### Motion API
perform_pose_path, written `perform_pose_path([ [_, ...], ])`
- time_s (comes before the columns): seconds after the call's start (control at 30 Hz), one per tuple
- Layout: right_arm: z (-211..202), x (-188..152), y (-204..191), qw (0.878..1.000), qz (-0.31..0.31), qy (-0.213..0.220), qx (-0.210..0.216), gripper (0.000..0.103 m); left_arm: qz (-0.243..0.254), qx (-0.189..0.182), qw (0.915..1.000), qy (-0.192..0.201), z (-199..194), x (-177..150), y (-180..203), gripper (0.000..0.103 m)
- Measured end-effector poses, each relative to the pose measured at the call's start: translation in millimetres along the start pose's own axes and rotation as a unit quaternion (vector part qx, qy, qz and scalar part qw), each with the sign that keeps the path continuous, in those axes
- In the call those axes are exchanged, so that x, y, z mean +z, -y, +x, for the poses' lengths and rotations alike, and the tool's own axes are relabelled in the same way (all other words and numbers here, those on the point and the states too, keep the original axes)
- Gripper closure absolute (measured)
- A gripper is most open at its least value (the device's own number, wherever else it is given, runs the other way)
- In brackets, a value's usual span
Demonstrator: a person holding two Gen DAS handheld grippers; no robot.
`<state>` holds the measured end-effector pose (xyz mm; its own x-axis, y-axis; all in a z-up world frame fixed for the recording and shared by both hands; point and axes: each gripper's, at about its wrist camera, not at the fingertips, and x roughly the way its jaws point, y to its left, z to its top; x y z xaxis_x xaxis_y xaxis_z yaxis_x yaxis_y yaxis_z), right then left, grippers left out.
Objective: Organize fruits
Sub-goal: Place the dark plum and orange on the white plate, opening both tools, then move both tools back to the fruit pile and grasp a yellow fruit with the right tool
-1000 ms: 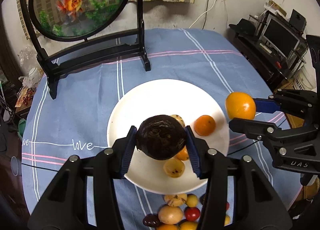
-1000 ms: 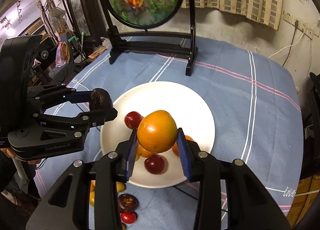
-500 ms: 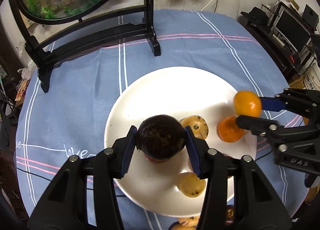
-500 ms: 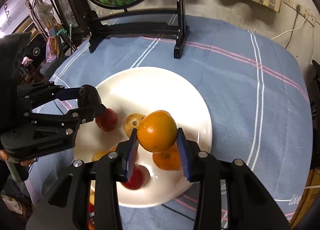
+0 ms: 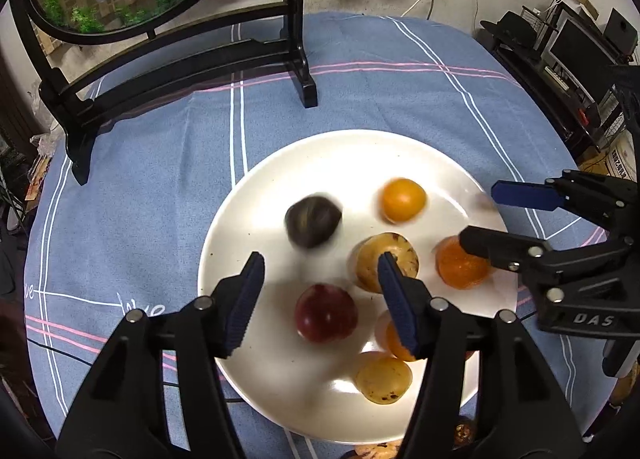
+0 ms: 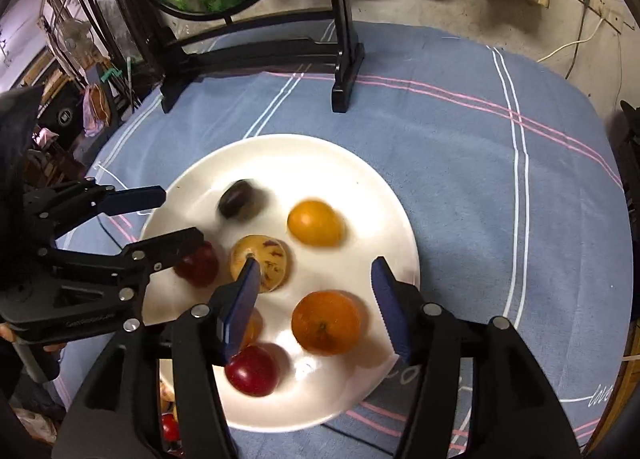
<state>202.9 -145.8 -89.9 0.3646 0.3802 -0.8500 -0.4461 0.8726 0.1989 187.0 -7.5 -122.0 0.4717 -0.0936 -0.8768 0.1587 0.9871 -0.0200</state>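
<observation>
A white plate (image 5: 340, 151) (image 6: 280, 147) on the blue cloth holds several fruits. A dark fruit (image 5: 313, 221) (image 6: 238, 203), blurred with motion, and an orange (image 5: 403, 200) (image 6: 316, 222) lie loose near the plate's middle. My left gripper (image 5: 320, 301) (image 6: 158, 215) is open and empty over the plate's near side, above a red plum (image 5: 325, 313). My right gripper (image 6: 316, 309) (image 5: 486, 213) is open and empty above a second orange (image 6: 326, 322). A speckled yellow fruit (image 5: 386, 267) (image 6: 259, 262) lies between them.
A round fish screen on a black stand (image 5: 192, 63) (image 6: 256, 47) stands at the back of the table. More small fruits (image 6: 170, 425) lie on the cloth at the plate's near edge. Shelves with electronics (image 5: 576, 55) stand to the right of the table.
Both grippers have opened over the plate. The dark fruit and the orange have dropped out and now lie on the plate, the dark fruit still rolling.
</observation>
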Motion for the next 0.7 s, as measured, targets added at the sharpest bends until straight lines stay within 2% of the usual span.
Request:
perform_pose_path([
  [0.2, -23.8, -14.6, -5.2, 1.000, -0.009, 0.008, -0.004, 0.044, -0.009, 0.003, 0.9999, 0.011, -19.3, -5.0, -5.5, 0.043],
  [0.37, -54.8, -34.8, -18.2, 1.000, -0.011, 0.025, -0.002, 0.043, -0.006, 0.008, 0.9994, 0.033, -52.3, -17.6, -10.1, 0.039],
  [0.53, -80.9, -81.3, -47.0, 0.999, -0.036, 0.024, 0.016, 0.040, -0.007, 0.007, 0.9989, 0.045, -84.2, -49.3, -16.7, 0.037],
  [0.7, -79.4, -147.9, -85.2, 0.996, -0.086, -0.019, 0.020, 0.040, -0.009, -0.005, 0.9995, 0.029, -101.5, -100.1, -17.2, 0.035],
])
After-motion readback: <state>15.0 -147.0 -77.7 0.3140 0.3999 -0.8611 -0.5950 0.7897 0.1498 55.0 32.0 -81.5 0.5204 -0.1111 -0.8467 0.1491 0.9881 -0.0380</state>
